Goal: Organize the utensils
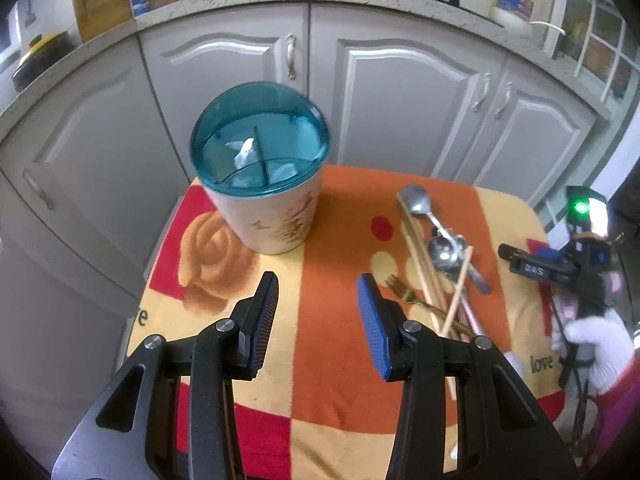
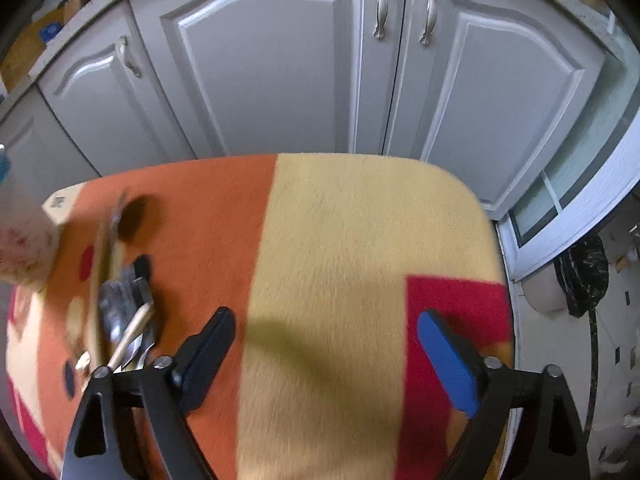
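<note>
Frame right: two spoons [image 1: 434, 232], one fork [image 1: 404, 292], several chopsticks [image 1: 418, 256]; centre: one lidded holder [image 1: 262, 172]; left tongs [image 1: 318, 322] and right tongs [image 2: 324, 354] both spread, empty, above the bench [image 1: 332, 320].

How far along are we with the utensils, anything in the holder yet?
Nothing looks done. The holder stands upright with its teal lid on; only something pale shows through it. In hand: nothing; the left gripper and right gripper are both open and empty. Left to do: the spoons, chopsticks and fork lie piled on the blanket.
</note>
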A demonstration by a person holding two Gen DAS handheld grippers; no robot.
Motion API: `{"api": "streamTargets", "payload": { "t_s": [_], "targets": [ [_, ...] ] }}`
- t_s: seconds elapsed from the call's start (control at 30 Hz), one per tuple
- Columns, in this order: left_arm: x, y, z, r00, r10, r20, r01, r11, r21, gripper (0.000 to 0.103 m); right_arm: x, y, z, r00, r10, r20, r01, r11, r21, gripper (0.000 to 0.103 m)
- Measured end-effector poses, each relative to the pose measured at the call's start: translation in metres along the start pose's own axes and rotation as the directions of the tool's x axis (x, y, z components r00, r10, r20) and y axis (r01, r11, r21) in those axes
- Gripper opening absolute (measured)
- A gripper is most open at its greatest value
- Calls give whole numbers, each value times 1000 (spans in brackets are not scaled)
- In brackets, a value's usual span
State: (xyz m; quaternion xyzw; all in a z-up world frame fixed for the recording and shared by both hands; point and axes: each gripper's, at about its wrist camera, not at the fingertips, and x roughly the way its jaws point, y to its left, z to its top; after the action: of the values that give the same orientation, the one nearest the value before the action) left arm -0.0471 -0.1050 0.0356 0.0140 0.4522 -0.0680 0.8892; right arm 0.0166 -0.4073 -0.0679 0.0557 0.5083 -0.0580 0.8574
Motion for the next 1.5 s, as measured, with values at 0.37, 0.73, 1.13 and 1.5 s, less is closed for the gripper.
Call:
{"api": "streamTargets", "payload": {
  "t_s": [0.37,0.73,1.13,1.5],
  "targets": [
    [-34,-34,9,996,-75,50,73,996,42,40,-168,32,-27,968,3,251,-13,999,38,90],
    [-63,-31,9,991,-72,112,67,997,48,40,-215,60,-42,953,22,302,-31,999,26,90],
    [-81,-30,3,989,-71,127,66,997,46,40,-241,77,-55,940,7,342,-5,1000,-8,90],
    [-96,-30,0,986,-77,148,69,996,57,40,-258,82,-61,932,-3,362,9,1000,-17,90]
  ]
}}
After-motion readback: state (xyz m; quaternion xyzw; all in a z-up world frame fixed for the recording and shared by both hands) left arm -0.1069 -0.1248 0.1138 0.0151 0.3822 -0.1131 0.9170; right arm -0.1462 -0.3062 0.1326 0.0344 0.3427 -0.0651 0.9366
